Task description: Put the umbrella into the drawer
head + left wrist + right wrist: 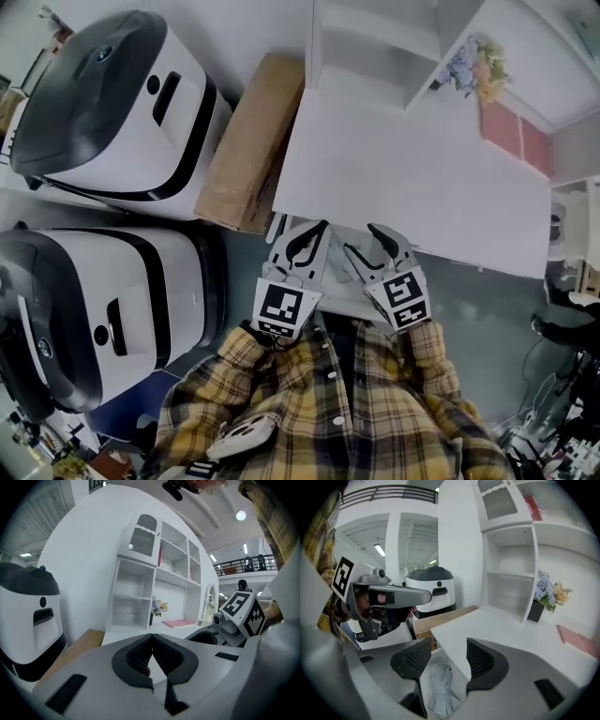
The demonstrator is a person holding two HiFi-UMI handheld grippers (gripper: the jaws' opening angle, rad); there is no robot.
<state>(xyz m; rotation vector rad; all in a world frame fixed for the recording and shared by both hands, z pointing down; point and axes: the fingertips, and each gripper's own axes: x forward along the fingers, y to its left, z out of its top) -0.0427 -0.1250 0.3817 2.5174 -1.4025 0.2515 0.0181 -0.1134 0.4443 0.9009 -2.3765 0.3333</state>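
A folded grey umbrella (440, 691) lies in the open drawer (458, 678) below the front edge of the white desk (403, 178). My right gripper (449, 656) hangs above it, open, with nothing touching its pads; the umbrella shows through the gap. In the head view that gripper (367, 246) is at the desk's front edge, with my left gripper (319, 230) close beside it on the left. The left gripper (151, 638) has its fingertips meeting and I see nothing clamped in it; it points level toward the desk shelves.
Two large white-and-black machines (112, 103) (94, 319) stand left of the desk, with a long cardboard box (248, 141) between them and the desk. A white shelf unit (375, 47), a vase of flowers (478, 66) and a pink pad (514, 136) sit at the back of the desk.
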